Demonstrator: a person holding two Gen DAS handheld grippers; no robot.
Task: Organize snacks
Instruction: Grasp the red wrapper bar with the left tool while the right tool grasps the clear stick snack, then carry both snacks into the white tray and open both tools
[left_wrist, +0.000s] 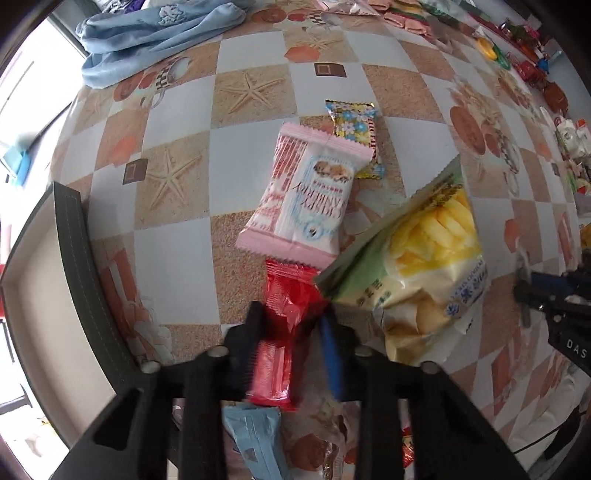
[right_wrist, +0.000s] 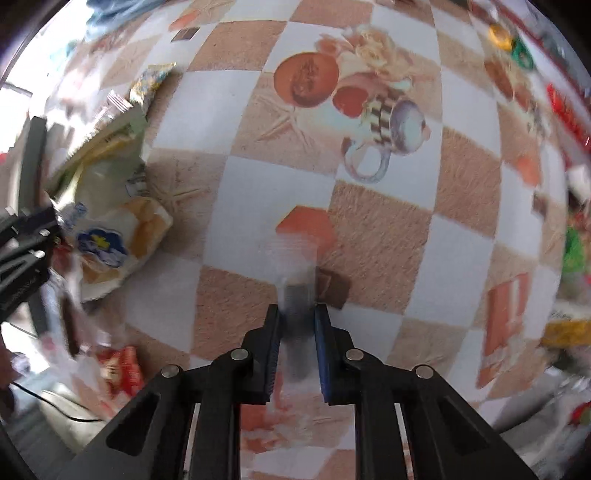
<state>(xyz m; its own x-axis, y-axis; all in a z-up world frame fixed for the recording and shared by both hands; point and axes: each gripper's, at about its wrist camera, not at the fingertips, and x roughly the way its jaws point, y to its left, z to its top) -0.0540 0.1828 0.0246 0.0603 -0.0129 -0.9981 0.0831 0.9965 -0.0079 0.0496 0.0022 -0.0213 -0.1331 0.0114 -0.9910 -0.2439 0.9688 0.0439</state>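
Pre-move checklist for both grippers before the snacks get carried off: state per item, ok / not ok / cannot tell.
1. Left gripper shut on the red packet: ok, the packet sits between its fingers.
2. Right gripper shut on a clear wrapped snack: ok, though it is blurred, so what it is cannot be told.
3. Red packet free of the pink packet that overlaps its far end: cannot tell.
4. Chips bag clear of the left gripper: not ok, its corner lies against the red packet.
5. Dark tray within view at the left: ok.
6. Tray contents: cannot tell.
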